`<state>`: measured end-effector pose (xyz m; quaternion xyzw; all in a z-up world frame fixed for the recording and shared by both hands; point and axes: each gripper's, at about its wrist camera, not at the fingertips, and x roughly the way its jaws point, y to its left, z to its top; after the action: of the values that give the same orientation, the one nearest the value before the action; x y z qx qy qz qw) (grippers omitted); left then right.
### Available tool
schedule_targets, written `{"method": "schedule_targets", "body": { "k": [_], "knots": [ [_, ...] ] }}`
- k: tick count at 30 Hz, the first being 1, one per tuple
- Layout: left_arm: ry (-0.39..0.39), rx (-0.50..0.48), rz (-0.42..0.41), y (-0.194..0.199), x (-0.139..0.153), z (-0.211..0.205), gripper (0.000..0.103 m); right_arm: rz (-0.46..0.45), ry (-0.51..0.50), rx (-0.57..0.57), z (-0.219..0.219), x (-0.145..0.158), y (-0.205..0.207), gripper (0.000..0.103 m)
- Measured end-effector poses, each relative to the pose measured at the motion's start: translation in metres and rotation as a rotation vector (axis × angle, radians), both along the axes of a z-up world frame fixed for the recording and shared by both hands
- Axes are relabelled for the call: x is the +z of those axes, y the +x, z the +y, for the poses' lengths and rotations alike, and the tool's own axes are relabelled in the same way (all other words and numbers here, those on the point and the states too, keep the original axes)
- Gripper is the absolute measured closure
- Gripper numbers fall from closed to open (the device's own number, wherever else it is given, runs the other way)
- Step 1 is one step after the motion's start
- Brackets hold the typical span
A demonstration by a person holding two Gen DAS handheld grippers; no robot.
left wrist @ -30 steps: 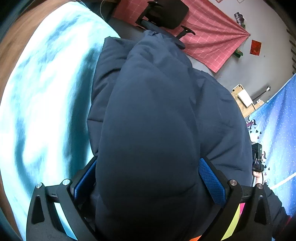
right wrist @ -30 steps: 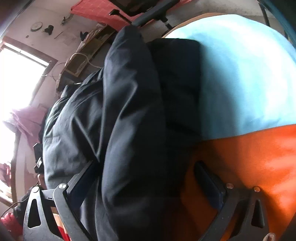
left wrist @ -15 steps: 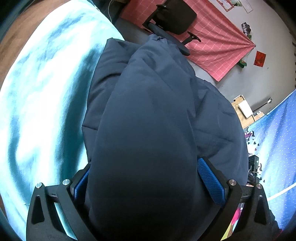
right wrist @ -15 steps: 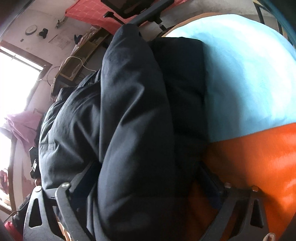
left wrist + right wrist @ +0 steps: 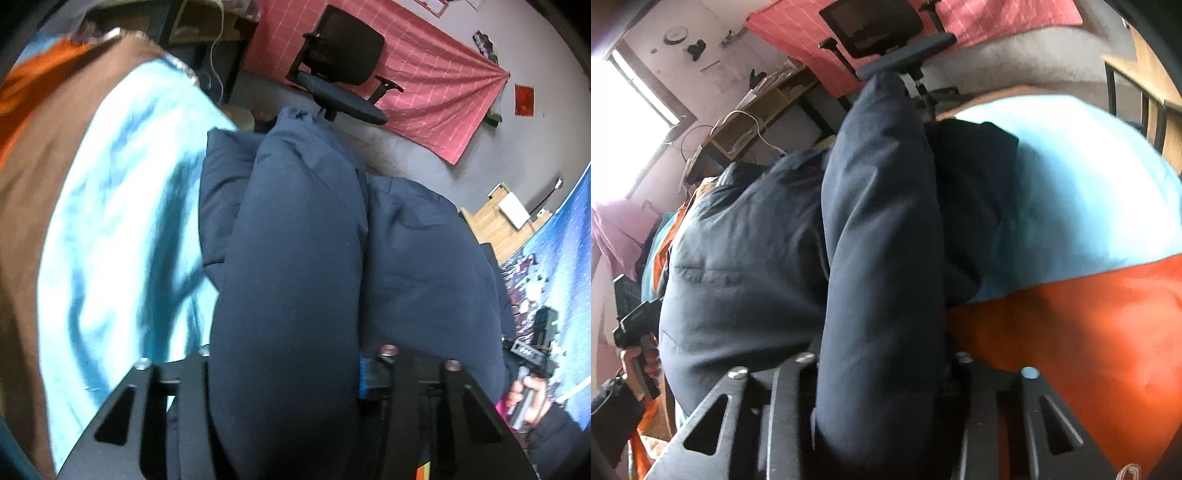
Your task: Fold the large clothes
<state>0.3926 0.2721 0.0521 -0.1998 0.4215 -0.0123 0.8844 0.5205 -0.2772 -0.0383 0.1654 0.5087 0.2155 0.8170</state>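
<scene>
Two risks are showing in the left wrist view: the left gripper point(image 5: 286, 373), its jaws having just been closing, is pinching a thick ridge of the navy padded jacket point(image 5: 295, 266), which is lying on the light blue sheet point(image 5: 110, 240); slick padding could be slipping out. In the right wrist view, the right gripper point(image 5: 882, 373), jaws likewise just closing, is clamping another ridge, beside the orange cover point(image 5: 1071, 332); uneven pulling could be skewing the fold.

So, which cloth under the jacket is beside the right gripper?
The orange cloth, next to the right gripper; the light blue cloth lies farther away.
</scene>
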Motion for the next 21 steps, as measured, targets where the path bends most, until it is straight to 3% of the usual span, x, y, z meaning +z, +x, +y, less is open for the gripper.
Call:
{"method": "schedule_targets", "body": {
  "k": [4, 10, 21],
  "knots": [
    [0.104, 0.018, -0.044, -0.012, 0.02, -0.026, 0.083, -0.052, -0.058, -0.016, 0.008, 0.021, -0.005, 0.083],
    [0.183, -0.003, -0.082, -0.025, 0.034, -0.057, 0.087, -0.144, -0.161, -0.034, 0.024, 0.058, -0.017, 0.086],
    [0.181, -0.043, -0.124, -0.049, 0.063, -0.083, 0.089, -0.241, -0.169, -0.038, 0.017, 0.105, -0.046, 0.089]
  ]
}}
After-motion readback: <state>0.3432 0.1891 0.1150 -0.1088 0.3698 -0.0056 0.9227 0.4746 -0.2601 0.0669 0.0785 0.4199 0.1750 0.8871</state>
